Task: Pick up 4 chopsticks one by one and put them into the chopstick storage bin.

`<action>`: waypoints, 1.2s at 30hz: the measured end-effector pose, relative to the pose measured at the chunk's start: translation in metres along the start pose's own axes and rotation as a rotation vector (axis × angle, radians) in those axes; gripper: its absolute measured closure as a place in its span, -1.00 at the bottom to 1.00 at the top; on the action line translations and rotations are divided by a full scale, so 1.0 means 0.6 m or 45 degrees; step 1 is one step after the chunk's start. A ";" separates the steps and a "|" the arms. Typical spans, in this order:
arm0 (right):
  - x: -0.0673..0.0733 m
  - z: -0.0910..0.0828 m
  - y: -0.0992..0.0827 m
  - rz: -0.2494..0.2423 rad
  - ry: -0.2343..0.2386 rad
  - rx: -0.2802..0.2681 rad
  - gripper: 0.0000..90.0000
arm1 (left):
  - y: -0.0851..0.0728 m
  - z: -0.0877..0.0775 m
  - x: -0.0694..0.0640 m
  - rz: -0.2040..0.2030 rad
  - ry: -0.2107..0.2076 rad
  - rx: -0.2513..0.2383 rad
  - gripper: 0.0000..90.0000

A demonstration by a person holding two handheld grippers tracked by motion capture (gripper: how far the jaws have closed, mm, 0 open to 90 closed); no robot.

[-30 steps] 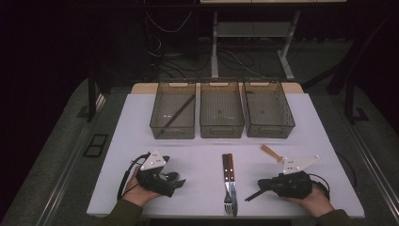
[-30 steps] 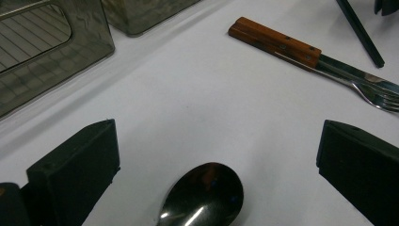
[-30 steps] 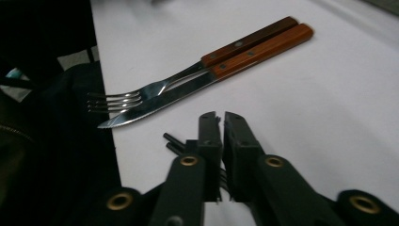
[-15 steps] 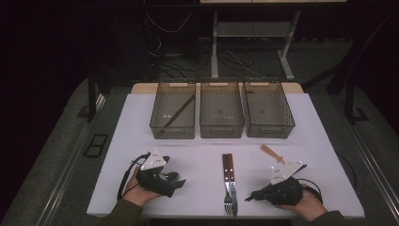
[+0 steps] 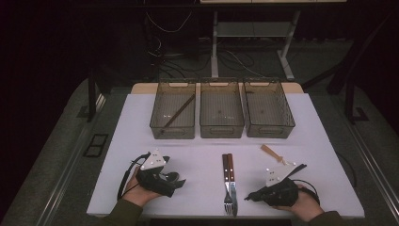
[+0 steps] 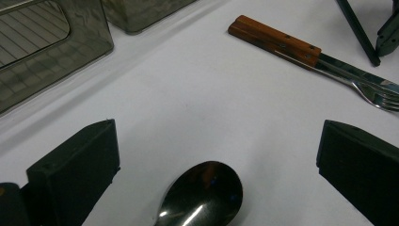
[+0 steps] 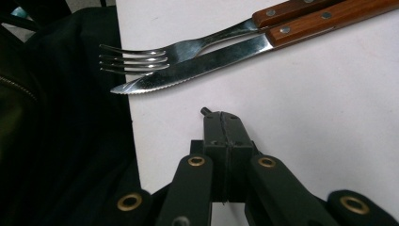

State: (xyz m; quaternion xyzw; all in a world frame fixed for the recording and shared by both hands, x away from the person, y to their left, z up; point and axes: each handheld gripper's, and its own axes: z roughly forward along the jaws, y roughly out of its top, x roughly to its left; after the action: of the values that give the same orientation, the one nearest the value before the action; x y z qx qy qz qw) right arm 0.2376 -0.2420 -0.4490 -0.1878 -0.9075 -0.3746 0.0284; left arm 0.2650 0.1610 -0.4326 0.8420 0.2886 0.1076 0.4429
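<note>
Three clear bins (image 5: 221, 109) stood in a row across the upper middle of the high view, the left one holding a long dark stick; below them on the white table (image 5: 141, 117) a fork (image 5: 227, 181) and a knife (image 5: 232, 181) lay side by side at lower centre, and a wooden spatula (image 5: 272, 153) lay just to their right. At lower left the left gripper (image 5: 178, 181) rested over a spoon, and at lower right the right gripper (image 5: 249, 197) pointed left toward the cutlery tips. In the left gripper view, the jaws stood wide apart at the bottom corners with the spoon (image 6: 200, 195) bowl between them at bottom centre, untouched, so that gripper was released. In the right gripper view, the jaws were pressed together at bottom centre with nothing between them, just short of the knife blade in the upper left. By my judgement the sorting had barely begun: the next move called for closing the left jaws on the spoon and carrying it to a bin.
</note>
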 end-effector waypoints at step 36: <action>-0.031 0.024 0.033 0.009 -0.108 -0.031 1.00 | -0.004 0.003 0.001 0.021 -0.005 0.010 -1.00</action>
State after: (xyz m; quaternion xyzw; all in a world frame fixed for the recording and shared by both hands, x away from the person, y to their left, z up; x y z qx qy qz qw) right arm 0.2631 -0.2251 -0.4497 -0.2071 -0.9026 -0.3773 -0.0112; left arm 0.2651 0.1611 -0.4356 0.8463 0.2813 0.1086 0.4392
